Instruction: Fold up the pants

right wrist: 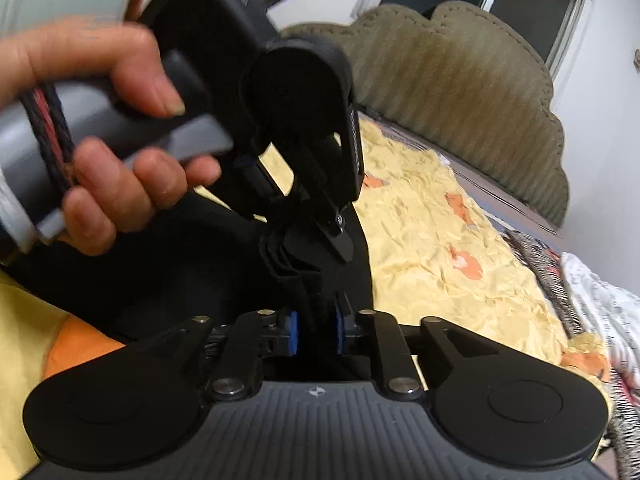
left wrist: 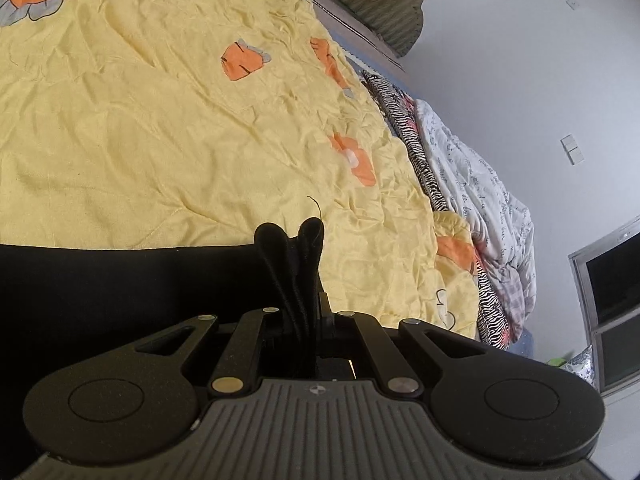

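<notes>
Left hand-held gripper [left wrist: 298, 312] | clamped on bunched black pants [left wrist: 120, 280] edge | right hand-held gripper [right wrist: 314, 330] likewise pinching pants | fabric soft, limp, light; grip at hems | over yellow bedsheet [left wrist: 160, 120]

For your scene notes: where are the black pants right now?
The pants lie on the yellow sheet at lower left of the left view, bunched edge pinched in the left gripper and right gripper.

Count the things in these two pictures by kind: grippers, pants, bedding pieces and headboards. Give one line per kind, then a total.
Grippers: 2, the left gripper and the right gripper
Pants: 1, the black pants
Bedding pieces: 3, the yellow quilt, the zebra blanket, the white quilt
Headboards: 1, the headboard
Total: 7
</notes>
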A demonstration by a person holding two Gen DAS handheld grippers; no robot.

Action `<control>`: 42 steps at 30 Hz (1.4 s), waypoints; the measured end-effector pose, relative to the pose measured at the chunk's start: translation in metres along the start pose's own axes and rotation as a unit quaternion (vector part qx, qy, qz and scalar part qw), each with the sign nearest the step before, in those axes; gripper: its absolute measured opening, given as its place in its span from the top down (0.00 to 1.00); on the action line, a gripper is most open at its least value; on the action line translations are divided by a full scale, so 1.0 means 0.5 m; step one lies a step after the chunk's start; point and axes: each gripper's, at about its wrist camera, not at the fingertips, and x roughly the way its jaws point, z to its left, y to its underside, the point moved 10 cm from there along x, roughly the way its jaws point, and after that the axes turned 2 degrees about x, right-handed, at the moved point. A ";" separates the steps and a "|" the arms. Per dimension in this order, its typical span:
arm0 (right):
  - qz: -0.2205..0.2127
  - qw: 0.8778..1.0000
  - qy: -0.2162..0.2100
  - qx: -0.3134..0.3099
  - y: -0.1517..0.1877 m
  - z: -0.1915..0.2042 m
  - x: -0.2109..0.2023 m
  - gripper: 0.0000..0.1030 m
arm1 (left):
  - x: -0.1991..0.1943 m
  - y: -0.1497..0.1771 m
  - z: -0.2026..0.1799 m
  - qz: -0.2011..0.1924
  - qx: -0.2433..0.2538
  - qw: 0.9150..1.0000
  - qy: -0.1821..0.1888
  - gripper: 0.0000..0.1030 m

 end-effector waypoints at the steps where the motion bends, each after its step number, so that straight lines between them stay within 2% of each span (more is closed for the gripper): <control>1: 0.005 1.000 0.002 -0.002 0.002 0.002 0.006 0.82 | 0.003 0.001 0.000 0.002 0.002 1.000 -0.001 0.90; 5: 0.013 1.000 0.001 0.011 0.004 -0.004 0.027 0.82 | 0.014 0.004 0.003 0.007 0.011 1.000 -0.011 0.89; 8: 0.002 1.000 0.001 0.021 0.000 -0.009 0.023 0.82 | 0.017 0.002 0.002 0.001 0.023 0.999 -0.022 0.90; 10: -0.004 1.000 -0.010 0.028 -0.006 -0.005 0.010 0.90 | 0.013 0.001 0.003 -0.004 0.032 0.999 -0.026 0.89; 12: -0.007 1.000 -0.005 0.021 -0.010 0.001 0.002 0.90 | 0.003 0.000 0.001 -0.009 0.052 0.998 -0.038 0.96; 16: -0.013 0.999 -0.018 0.031 -0.025 0.019 -0.028 0.90 | -0.043 0.010 0.002 -0.011 0.094 0.993 -0.064 0.96; 20: -0.028 0.995 -0.073 0.065 -0.056 0.072 -0.063 0.90 | -0.113 0.018 0.032 -0.018 0.128 0.986 -0.104 0.96; 24: -0.038 0.989 -0.129 0.061 -0.082 0.154 -0.078 0.90 | -0.198 0.019 0.087 -0.035 0.147 0.977 -0.152 0.96; 28: -0.040 0.982 -0.178 0.046 -0.100 0.232 -0.083 0.90 | -0.273 0.028 0.162 -0.043 0.142 0.968 -0.204 0.96; 31: -0.037 0.978 -0.203 0.029 -0.112 0.286 -0.081 0.90 | -0.314 0.043 0.217 -0.040 0.127 0.964 -0.228 0.95; 36: -0.028 0.973 -0.228 0.003 -0.128 0.351 -0.064 0.90 | -0.347 0.056 0.283 -0.036 0.098 0.965 -0.242 0.94; 42: -0.016 0.973 -0.230 -0.020 -0.128 0.398 -0.055 0.90 | -0.352 0.060 0.305 -0.033 0.104 0.960 -0.257 0.90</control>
